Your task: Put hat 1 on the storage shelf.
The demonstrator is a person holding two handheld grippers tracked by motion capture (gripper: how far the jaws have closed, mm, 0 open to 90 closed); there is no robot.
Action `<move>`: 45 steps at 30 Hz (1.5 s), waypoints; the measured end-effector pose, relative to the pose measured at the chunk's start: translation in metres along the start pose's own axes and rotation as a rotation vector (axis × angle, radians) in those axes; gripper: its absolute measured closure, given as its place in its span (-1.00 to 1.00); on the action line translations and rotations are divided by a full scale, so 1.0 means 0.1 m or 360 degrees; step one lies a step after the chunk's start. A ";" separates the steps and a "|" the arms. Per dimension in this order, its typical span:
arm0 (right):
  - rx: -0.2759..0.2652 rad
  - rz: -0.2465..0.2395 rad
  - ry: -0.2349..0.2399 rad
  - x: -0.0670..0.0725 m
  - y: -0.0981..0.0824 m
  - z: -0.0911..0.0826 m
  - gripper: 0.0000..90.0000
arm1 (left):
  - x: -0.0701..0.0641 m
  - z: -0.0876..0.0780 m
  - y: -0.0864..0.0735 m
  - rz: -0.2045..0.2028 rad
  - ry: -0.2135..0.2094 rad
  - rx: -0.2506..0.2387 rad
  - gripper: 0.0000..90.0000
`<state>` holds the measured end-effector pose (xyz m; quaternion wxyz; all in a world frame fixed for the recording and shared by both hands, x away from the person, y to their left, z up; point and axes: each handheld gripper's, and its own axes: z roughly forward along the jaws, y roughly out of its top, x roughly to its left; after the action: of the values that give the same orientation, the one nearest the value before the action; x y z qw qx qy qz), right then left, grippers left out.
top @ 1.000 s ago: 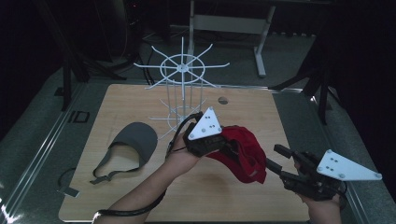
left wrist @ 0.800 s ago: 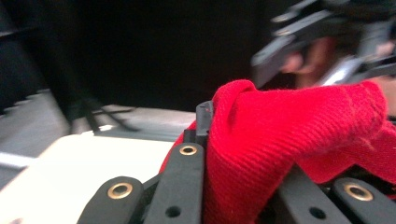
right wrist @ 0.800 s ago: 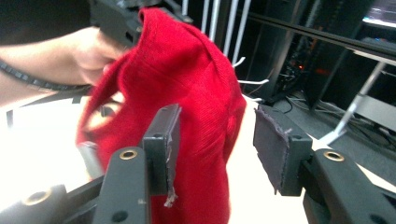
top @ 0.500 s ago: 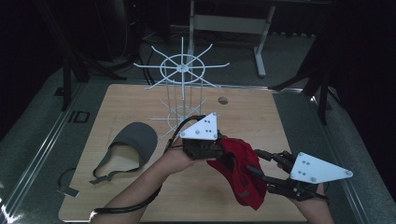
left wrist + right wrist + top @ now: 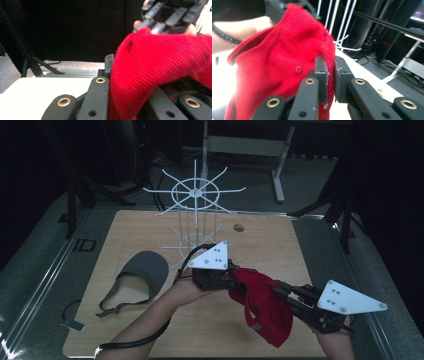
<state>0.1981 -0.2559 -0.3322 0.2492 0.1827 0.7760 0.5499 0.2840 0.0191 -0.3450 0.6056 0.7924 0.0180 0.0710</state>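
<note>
Since the earlier high view, the right hand-held gripper (image 5: 278,289) has come in from the lower right of the frame toward the centre, and its jaws have just been closing; they now pinch an edge of the red cap (image 5: 262,305), with a fold of the fabric between the pads in the right gripper view. The cap itself has swung from lying bunched beside the left hand to hanging lower, stretched between the two tools.

Going by size, the bench (image 5: 150,227) takes up the middle of the high view, with a pale wooden top and bare room along its upper right part and its lower left edge. A grey floor strip runs along both sides. At the upper centre stands the white wire rack (image 5: 195,195), its spokes spreading just above the hands. A grey visor cap (image 5: 145,270) lies at the left of the bench, well apart from the red one. A small dark hole (image 5: 239,227) sits right of the rack.

Holding still just below the rack, the left hand-held gripper (image 5: 235,281) has its jaws closed narrow on the red cap's other side; in the left gripper view the fabric (image 5: 155,65) drapes over them.
</note>
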 end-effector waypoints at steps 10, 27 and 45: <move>-0.0037 0.0088 -0.0108 -0.08 0.05 -0.08 0.84 | -0.04 -0.04 -0.03 0.0007 0.0086 0.0031 0.34; -0.0029 0.0100 -0.0171 -0.10 0.10 -0.13 0.84 | -0.09 -0.32 -0.10 0.0012 0.0321 0.0043 0.16; -0.0038 0.0165 -0.0248 -0.19 0.10 -0.17 0.84 | -0.12 -0.60 -0.33 -0.0128 0.0509 -0.0033 0.16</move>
<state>0.2035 -0.2755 -0.3149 0.2824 0.2617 0.7371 0.5554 0.2664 0.0842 -0.3625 0.6057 0.7632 0.1451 0.1719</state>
